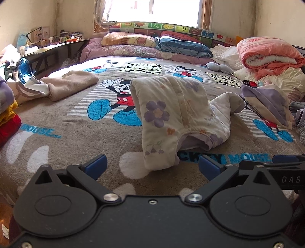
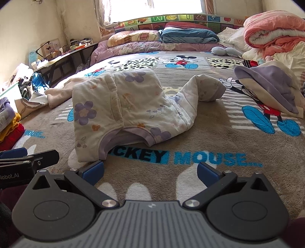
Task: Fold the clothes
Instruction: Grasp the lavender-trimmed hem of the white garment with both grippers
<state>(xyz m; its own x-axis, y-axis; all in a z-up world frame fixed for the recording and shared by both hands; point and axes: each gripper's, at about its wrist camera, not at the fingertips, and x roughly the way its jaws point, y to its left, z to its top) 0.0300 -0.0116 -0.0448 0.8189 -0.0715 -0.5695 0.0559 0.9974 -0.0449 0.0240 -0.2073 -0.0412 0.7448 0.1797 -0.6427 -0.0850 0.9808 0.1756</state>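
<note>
Bed blanket [image 2: 190, 183] fills room under window [image 1: 175, 9], cartoon mouse print, lettering "MICKEY MOUSE..." just beyond right fingertips. Cream floral padded garment [image 2: 122, 112] lies crumpled on blanket ahead of both fingers, sleeve trailing right. Left gripper [image 1: 152, 167] spread wide, empty; neighbouring tool reads "DAS". Right gripper [image 2: 150, 172] spread wide, empty; "Robot.AI" at its left.
</note>
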